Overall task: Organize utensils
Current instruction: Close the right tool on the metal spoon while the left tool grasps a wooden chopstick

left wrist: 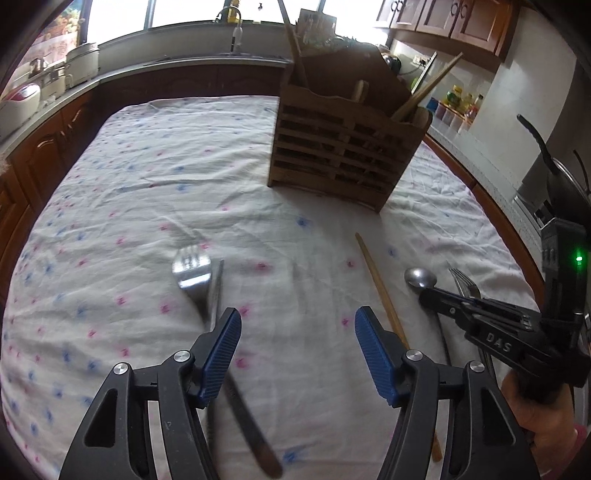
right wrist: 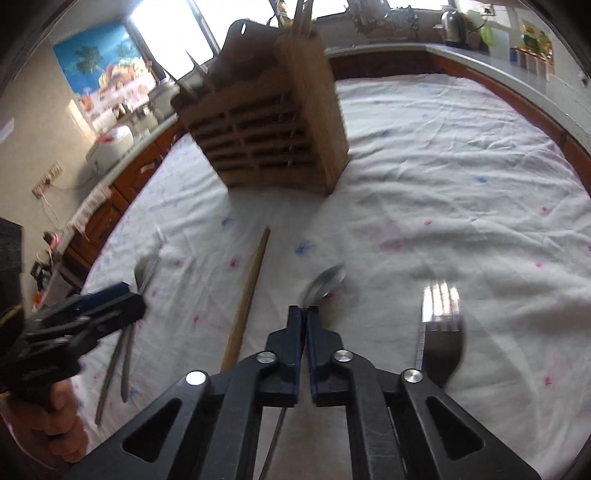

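Note:
A slatted wooden utensil holder [left wrist: 343, 147] stands on the flowered tablecloth, also in the right wrist view [right wrist: 269, 129], with chopsticks and utensils in it. My left gripper [left wrist: 297, 328] is open above the cloth, between a metal fork [left wrist: 194, 273] lying with a knife [left wrist: 218, 295] on its left and a wooden chopstick [left wrist: 380, 291] on its right. My right gripper [right wrist: 306, 314] is shut on a metal spoon [right wrist: 325, 282] by its neck; it shows in the left wrist view [left wrist: 428, 291] too. A second fork [right wrist: 441, 332] lies to the right of it.
The table's cloth [left wrist: 147, 177] is wrinkled. Wooden kitchen cabinets and a counter with appliances [left wrist: 44, 85] ring the table. Bottles and jars [left wrist: 461, 99] stand on the right counter. A kettle [right wrist: 452, 22] stands at the back.

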Motion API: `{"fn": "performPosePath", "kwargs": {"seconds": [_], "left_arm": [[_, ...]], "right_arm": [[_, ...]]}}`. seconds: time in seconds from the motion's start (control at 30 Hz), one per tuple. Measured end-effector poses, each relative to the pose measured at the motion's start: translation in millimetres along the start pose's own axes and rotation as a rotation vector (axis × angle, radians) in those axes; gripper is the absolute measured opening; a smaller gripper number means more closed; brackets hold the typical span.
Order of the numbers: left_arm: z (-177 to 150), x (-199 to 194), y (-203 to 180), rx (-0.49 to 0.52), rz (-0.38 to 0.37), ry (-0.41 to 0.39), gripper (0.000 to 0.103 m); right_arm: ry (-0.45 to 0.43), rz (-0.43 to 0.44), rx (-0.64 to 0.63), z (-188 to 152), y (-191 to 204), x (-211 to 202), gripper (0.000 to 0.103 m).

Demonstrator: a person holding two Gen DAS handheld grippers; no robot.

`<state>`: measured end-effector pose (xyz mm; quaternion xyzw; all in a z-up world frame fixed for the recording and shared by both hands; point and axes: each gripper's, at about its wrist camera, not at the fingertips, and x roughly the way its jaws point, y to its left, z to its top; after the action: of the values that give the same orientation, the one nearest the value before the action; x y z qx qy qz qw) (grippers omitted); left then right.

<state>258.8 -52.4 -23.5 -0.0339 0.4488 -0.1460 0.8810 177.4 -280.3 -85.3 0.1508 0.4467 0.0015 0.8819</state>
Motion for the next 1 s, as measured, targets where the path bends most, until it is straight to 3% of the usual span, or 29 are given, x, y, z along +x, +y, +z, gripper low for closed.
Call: {"fn": "performPosePath", "kwargs": {"seconds": [0.2, 0.3, 0.43, 0.5, 0.57, 0.77, 1.0], "left_arm": [[21, 29, -28, 0.061, -0.026, 0.036, 0.061], [31, 51, -46, 0.101, -0.033, 0.074, 0.051], [41, 88, -62, 0.142, -0.026, 0.148, 0.027], [45, 98, -68, 0.177, -0.001, 0.14, 0.022], [47, 102, -72, 0.213, 0.019, 0.138, 0.01], [36, 95, -65, 0.242, -0.008, 0.17, 0.008], [41, 99, -77, 0.297, 0.031, 0.188, 0.009]], "right_arm": [[-0.115, 0.014, 0.062, 2, -22, -42, 0.002], [-0.16, 0.016, 0.095, 4, -33, -55, 0.002], [-0.202, 0.014, 0.125, 6, -42, -66, 0.002], [-0.216, 0.015, 0.13, 7, -44, -71, 0.002], [-0.228, 0.02, 0.134, 7, -44, -73, 0.002], [-0.241, 0.039, 0.135, 6, -43, -76, 0.002], [-0.25, 0.035, 0.129, 4, -37, -81, 0.002]]}}
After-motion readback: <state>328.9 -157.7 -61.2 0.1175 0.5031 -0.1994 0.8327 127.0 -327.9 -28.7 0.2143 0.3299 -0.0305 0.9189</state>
